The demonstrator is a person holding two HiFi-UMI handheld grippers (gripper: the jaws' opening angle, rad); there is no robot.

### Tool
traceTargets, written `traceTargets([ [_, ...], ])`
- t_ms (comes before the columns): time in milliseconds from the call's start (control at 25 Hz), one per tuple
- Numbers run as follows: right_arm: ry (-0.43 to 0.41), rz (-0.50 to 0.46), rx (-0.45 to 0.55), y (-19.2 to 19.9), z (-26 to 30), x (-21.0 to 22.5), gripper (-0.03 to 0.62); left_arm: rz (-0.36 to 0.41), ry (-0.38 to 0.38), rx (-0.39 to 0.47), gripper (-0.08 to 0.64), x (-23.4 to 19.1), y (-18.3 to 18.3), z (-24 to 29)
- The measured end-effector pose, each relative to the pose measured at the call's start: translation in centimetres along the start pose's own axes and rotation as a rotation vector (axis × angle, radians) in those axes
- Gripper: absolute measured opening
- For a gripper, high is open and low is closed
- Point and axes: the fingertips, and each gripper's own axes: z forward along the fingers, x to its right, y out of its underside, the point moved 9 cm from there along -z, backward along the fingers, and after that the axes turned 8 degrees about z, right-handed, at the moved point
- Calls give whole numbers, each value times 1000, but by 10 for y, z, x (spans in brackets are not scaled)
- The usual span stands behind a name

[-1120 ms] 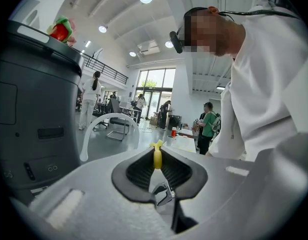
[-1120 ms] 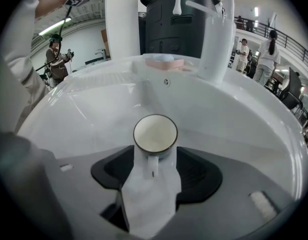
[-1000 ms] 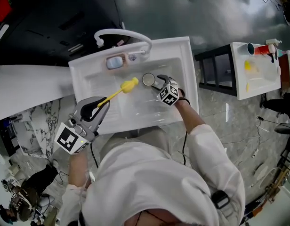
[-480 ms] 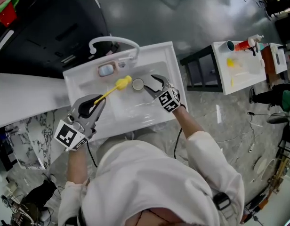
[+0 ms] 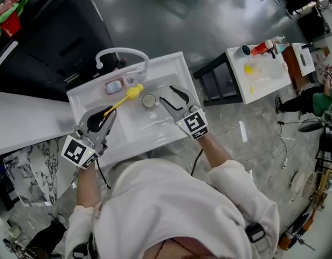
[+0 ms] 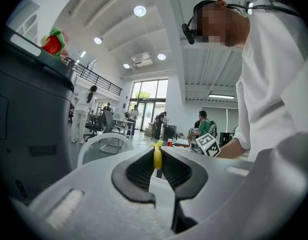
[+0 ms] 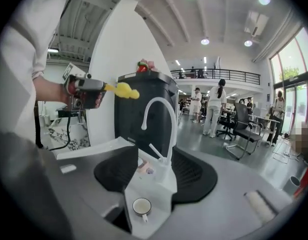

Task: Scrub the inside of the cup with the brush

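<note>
The cup [image 5: 149,100] stands upright on the floor of the white sink [image 5: 144,123], mouth up. The left gripper [image 5: 108,115] is clamped on the handle of the yellow brush [image 5: 132,93], whose head hangs at the cup's 10 o'clock, just beside it. The right gripper [image 5: 166,94], at the cup's 3 o'clock, has just been closing a little but gapes wide on nothing. The faucet [image 5: 120,53] arches at 11 o'clock, over a small pink-edged object [image 5: 115,86]. A second sink stand [image 5: 257,72] sits well apart at 2 o'clock.
</note>
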Motion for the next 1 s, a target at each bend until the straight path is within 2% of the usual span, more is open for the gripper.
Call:
traceTargets([
  [440, 89, 42, 168, -63, -63, -23, 210, 9, -10, 43, 38, 13, -10, -1],
  [1000, 110, 14, 313, -111, -112, -59, 186, 25, -62, 51, 38, 29, -18, -16],
])
